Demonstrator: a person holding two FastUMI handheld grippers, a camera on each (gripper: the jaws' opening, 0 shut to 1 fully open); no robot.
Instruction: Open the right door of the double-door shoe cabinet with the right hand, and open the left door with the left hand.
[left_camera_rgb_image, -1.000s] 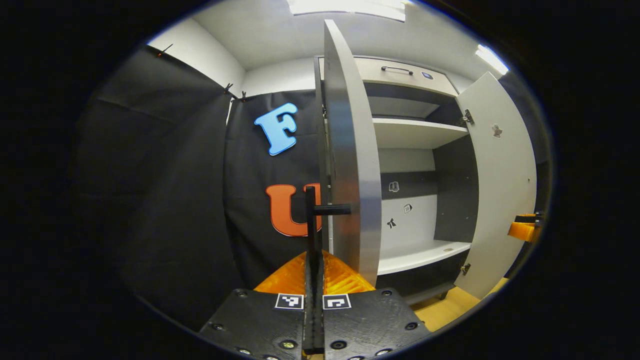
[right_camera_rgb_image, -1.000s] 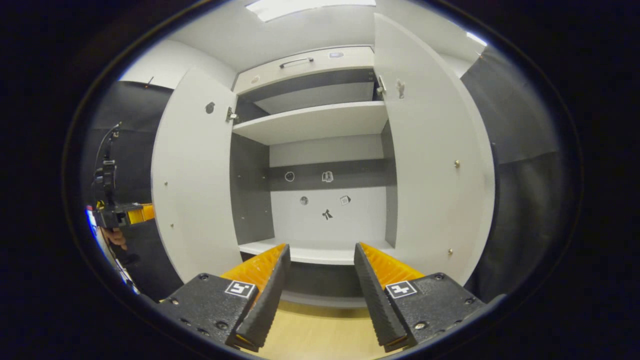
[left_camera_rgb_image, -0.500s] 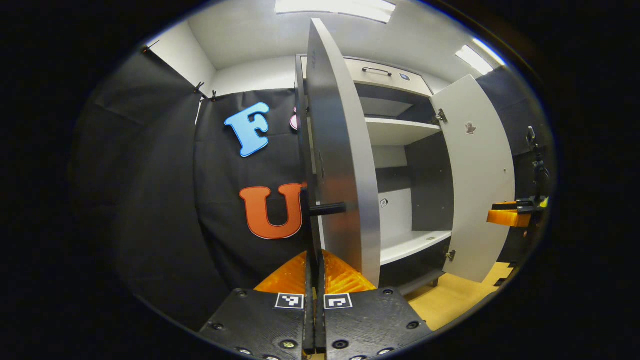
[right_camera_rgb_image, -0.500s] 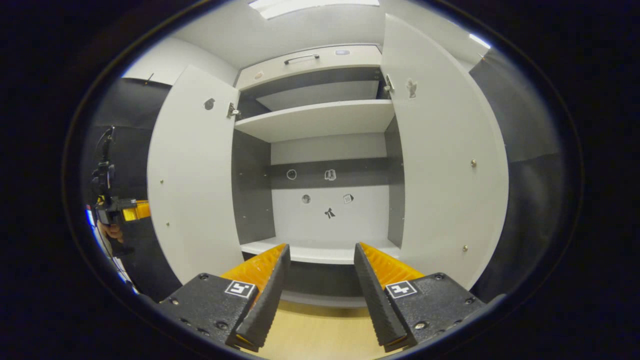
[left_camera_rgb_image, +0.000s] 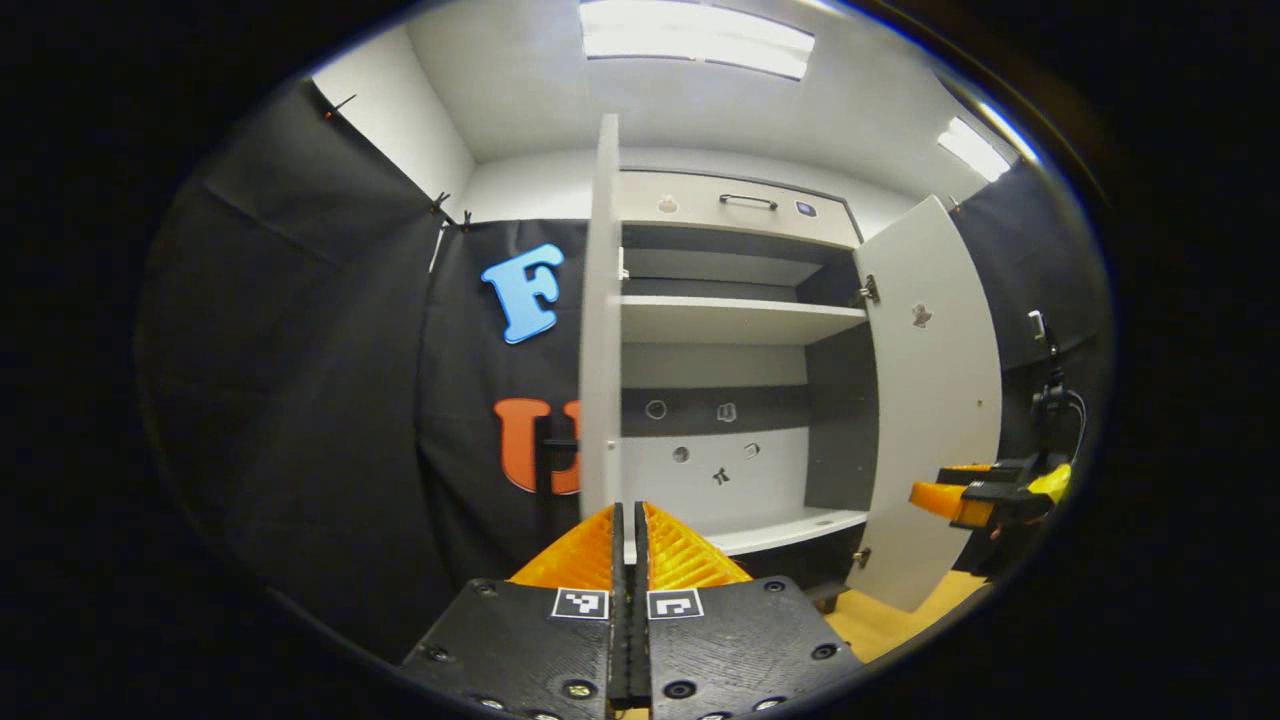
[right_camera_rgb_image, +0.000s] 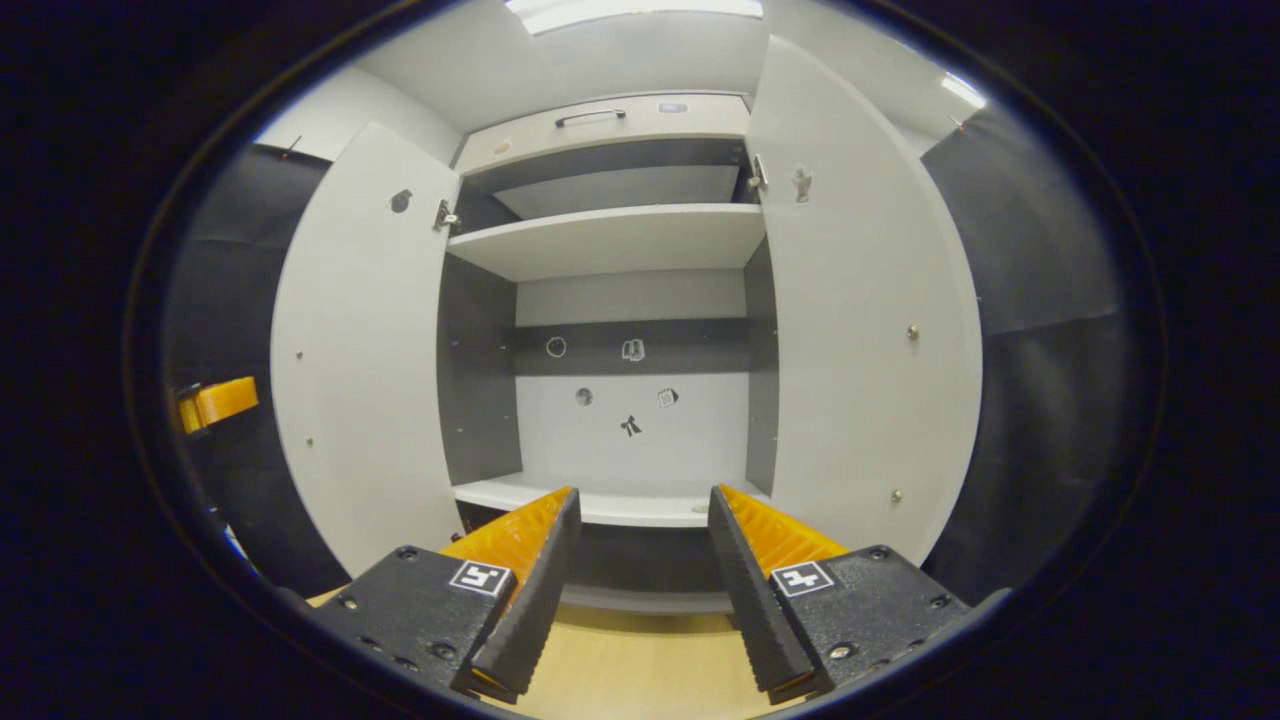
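The shoe cabinet (left_camera_rgb_image: 735, 205) stands with both doors swung wide. In the left gripper view the left door (left_camera_rgb_image: 600, 330) is seen edge-on just beyond my left gripper (left_camera_rgb_image: 630, 520), which is shut with nothing between its fingers. The door's black handle (left_camera_rgb_image: 548, 450) sticks out to the left, clear of the gripper. The right door (left_camera_rgb_image: 930, 400) hangs open, with my right gripper (left_camera_rgb_image: 975, 495) beside it. In the right gripper view my right gripper (right_camera_rgb_image: 642, 500) is open and faces the bare interior between the left door (right_camera_rgb_image: 360, 350) and the right door (right_camera_rgb_image: 860, 330).
A white shelf (right_camera_rgb_image: 610, 240) crosses the cabinet, and a drawer with a handle (right_camera_rgb_image: 590, 118) sits on top. Small stickers mark the back panel (right_camera_rgb_image: 630, 425). Black cloth walls flank both doors. The floor (right_camera_rgb_image: 640, 670) is light wood. My left gripper (right_camera_rgb_image: 215, 400) shows past the left door.
My left gripper has come off the left door's handle and drawn back; the door now stands edge-on, farther away. The right gripper has hardly moved and stays open.
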